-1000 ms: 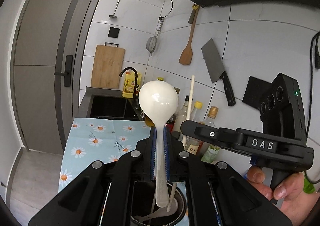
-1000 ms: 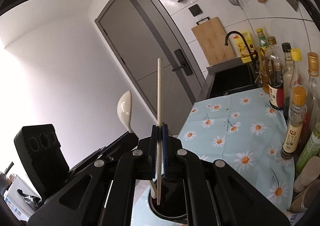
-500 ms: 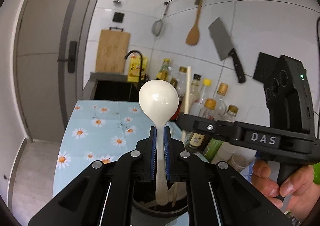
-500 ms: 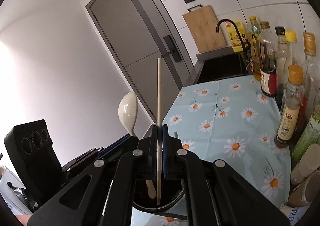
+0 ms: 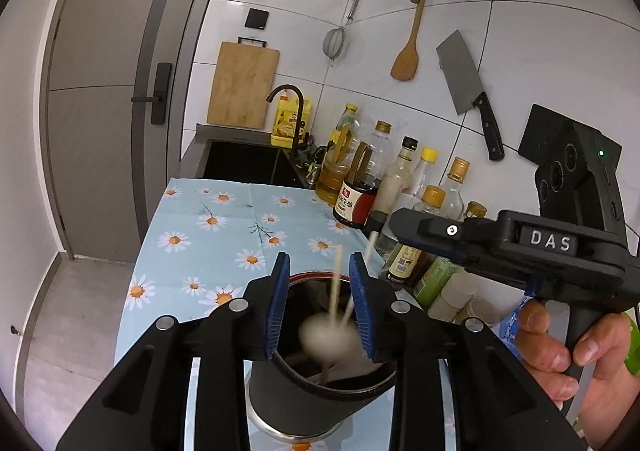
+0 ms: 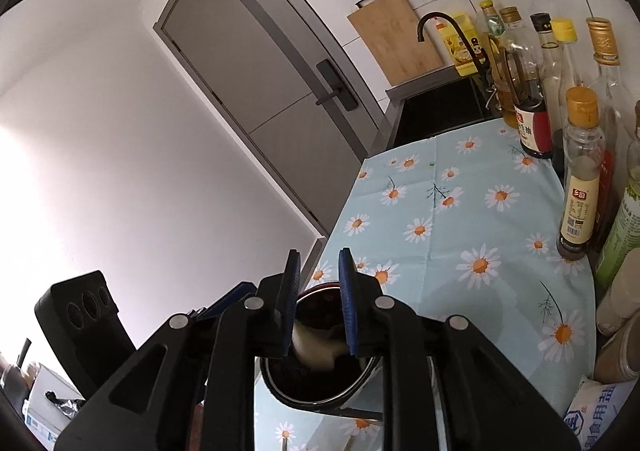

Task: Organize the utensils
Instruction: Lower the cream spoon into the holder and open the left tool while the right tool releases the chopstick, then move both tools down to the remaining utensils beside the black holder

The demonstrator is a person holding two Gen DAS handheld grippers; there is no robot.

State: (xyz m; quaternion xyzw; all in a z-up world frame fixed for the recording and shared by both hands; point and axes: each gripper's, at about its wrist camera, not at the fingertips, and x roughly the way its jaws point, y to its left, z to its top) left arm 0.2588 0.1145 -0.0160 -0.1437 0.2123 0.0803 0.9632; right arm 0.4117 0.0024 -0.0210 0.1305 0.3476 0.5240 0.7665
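My left tool (image 5: 320,307) and right tool (image 6: 319,301) are both opening above the cup (image 5: 304,407), pads clear of the spoon (image 5: 326,335) and chopstick (image 5: 335,283) dropping blurred into it. Both look light, stiff and smooth, likely slippery; I would grip each mid-handle. The cup's depths and base are hidden behind my tools.
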